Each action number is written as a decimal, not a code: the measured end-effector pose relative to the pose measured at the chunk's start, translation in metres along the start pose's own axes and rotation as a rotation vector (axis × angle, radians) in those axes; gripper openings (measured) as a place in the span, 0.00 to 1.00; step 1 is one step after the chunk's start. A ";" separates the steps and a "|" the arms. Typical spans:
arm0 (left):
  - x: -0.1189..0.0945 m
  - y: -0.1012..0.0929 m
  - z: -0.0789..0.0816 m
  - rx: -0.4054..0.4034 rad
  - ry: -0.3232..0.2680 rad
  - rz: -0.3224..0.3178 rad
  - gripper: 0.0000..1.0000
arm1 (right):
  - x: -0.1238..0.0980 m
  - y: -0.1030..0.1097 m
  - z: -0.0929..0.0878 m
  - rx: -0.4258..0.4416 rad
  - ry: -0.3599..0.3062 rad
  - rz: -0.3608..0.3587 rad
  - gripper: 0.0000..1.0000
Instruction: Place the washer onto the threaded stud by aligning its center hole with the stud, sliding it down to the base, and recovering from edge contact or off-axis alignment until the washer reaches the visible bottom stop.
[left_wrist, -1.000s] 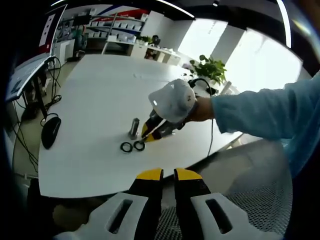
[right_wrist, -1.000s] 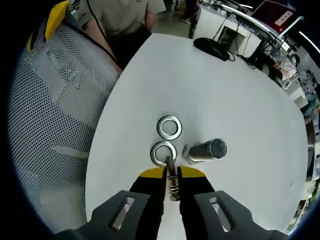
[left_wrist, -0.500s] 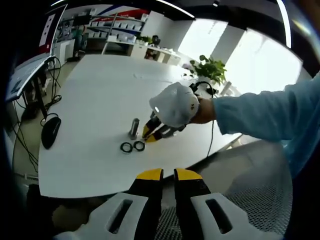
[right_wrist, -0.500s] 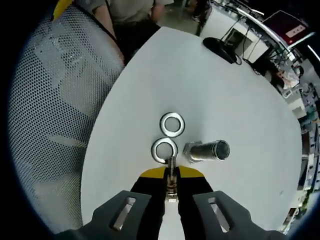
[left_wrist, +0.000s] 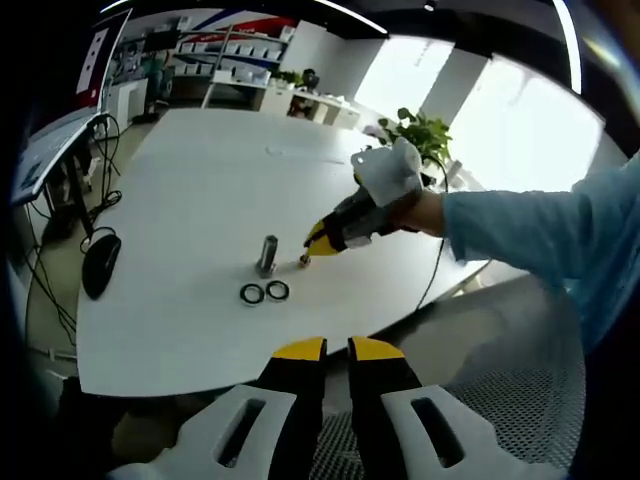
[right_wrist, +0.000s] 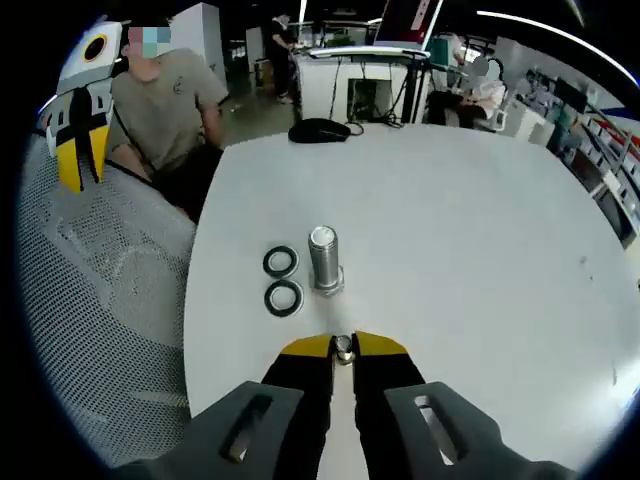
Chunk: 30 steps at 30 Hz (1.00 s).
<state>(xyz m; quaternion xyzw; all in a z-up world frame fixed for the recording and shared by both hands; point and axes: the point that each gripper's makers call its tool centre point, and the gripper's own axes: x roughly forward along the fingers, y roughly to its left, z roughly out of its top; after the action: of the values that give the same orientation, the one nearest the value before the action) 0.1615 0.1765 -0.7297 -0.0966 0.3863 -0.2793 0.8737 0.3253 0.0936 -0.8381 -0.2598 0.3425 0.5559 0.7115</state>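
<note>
An upright threaded stud (right_wrist: 324, 258) stands on the white table (right_wrist: 470, 240). Two flat washers (right_wrist: 281, 262) (right_wrist: 284, 297) lie just to its left. My right gripper (right_wrist: 343, 347) is shut on a small metal washer (right_wrist: 344, 348) held edge-on, a short way in front of the stud's base. In the left gripper view that right gripper (left_wrist: 312, 250) hovers just right of the stud (left_wrist: 268, 255), with the two washers (left_wrist: 252, 293) (left_wrist: 278, 290) lying in front. My left gripper (left_wrist: 336, 348) is shut on nothing, held back off the table's near edge.
A black mouse (right_wrist: 320, 130) lies at the table's far edge, and shows at the left edge in the left gripper view as the mouse (left_wrist: 100, 264). A mesh chair (right_wrist: 100, 300) stands left of the table. A cable (left_wrist: 425, 270) runs over the right edge.
My right gripper has drawn back from the lying washers and risen, with the small washer still in its jaws. It now sits right of the stud. The left gripper has not moved.
</note>
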 end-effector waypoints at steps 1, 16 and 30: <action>0.000 0.000 0.000 0.000 0.000 0.000 0.06 | -0.002 -0.002 -0.003 0.024 -0.006 -0.005 0.08; 0.001 -0.001 -0.001 0.006 0.009 -0.006 0.06 | -0.008 -0.009 -0.015 0.031 0.005 -0.061 0.08; 0.000 -0.006 0.003 0.030 -0.018 -0.029 0.05 | -0.084 0.010 0.033 0.345 -0.118 -0.064 0.40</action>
<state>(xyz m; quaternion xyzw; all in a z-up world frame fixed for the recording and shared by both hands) 0.1615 0.1720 -0.7249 -0.0918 0.3727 -0.2970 0.8743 0.3093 0.0693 -0.7525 -0.1113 0.3820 0.4803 0.7817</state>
